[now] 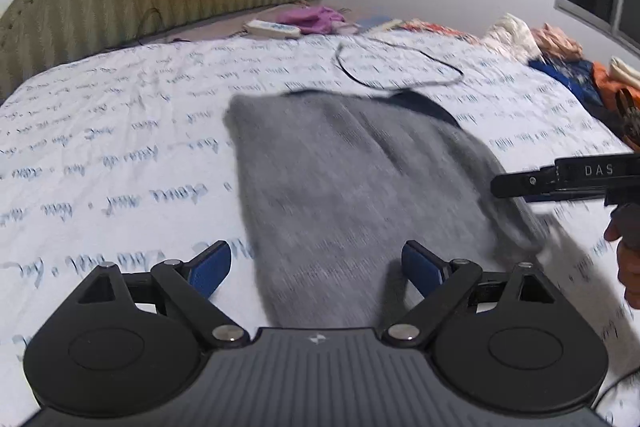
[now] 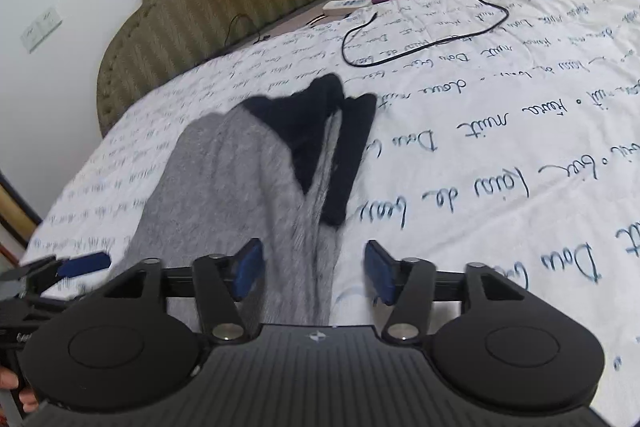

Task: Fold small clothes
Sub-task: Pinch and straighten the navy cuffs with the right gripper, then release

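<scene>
Blue-padded right tool [image 2: 314,273] open over sweater [image 2: 224,187]

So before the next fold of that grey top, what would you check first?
1. Left gripper open: ok.
2. Right gripper open: ok.
3. Neither grips the grey top: ok, pads clear of the cloth.
4. Top flat: not ok, its dark collar end is bunched.
5. Cable clear of the top: ok.
6. Bedspread smooth around it: ok.

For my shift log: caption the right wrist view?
Open right gripper over a grey sweater with dark collar, lying on the bed.
</scene>
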`<control>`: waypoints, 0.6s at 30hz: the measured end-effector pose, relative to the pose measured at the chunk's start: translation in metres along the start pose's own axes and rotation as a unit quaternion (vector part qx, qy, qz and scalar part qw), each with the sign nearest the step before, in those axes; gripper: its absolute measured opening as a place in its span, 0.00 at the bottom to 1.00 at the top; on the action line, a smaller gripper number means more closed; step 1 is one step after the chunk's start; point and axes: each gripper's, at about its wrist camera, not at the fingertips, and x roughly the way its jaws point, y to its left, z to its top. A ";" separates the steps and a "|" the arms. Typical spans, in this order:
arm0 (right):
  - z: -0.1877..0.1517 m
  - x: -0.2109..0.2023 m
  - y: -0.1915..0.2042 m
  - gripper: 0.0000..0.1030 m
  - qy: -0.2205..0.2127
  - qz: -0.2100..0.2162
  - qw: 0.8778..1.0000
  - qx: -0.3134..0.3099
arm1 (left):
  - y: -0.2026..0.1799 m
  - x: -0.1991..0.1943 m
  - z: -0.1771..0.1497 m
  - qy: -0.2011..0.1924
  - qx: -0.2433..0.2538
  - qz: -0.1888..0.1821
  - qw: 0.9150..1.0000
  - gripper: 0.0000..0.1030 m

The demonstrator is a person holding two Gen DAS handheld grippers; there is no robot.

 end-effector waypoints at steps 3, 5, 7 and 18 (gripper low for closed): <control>0.018 0.019 -0.011 0.71 0.007 0.012 1.000 0.023 | 0.020 0.014 0.021 -0.002 -0.048 -0.021 0.999 0.94; 0.029 0.037 -0.016 0.78 0.016 0.021 0.999 0.036 | 0.039 0.031 0.035 0.006 -0.095 -0.044 0.994 0.97; 0.037 0.055 -0.021 0.80 0.025 0.036 0.998 0.048 | 0.061 0.054 0.045 0.027 -0.150 -0.077 0.985 0.97; 0.076 0.120 -0.045 0.64 0.024 0.137 0.982 0.125 | 0.126 0.157 0.071 0.090 -0.347 -0.259 0.897 0.97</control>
